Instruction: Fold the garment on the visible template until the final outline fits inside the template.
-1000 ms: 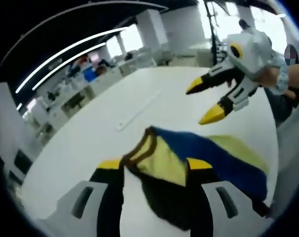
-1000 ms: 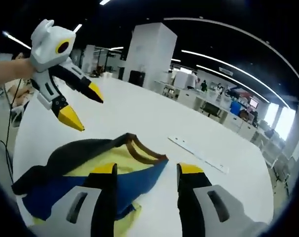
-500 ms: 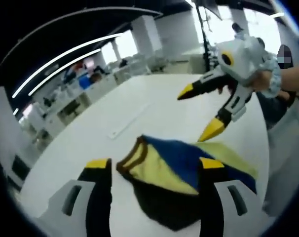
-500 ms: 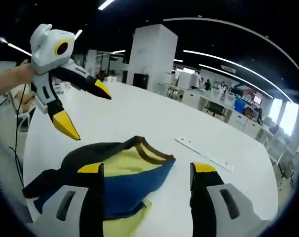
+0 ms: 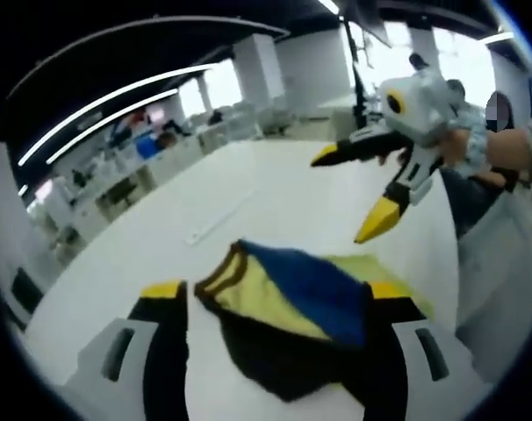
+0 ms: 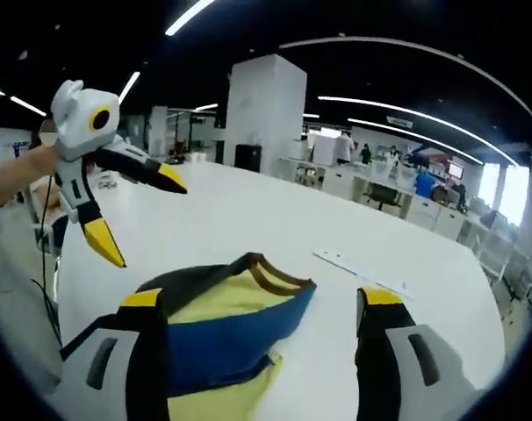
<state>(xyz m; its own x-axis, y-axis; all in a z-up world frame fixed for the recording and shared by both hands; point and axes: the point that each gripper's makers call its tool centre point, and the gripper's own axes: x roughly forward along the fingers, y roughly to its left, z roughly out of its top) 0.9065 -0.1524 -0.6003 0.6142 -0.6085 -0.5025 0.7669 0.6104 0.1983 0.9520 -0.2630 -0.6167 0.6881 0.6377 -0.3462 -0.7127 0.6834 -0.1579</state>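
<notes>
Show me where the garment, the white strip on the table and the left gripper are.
garment [image 6: 222, 338], right gripper view, on its blue panel.
white strip [image 6: 352, 266], right gripper view, on its middle.
left gripper [image 6: 136, 217], right gripper view, between its yellow tips.

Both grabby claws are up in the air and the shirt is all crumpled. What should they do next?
Probably lower the left gripper onto the garment and pinch an edge near the brown collar. Both it and the right gripper hang open above the white table, holding nothing, while the yellow, blue and black garment lies bunched up, so it likely needs spreading flat before folding.
</notes>
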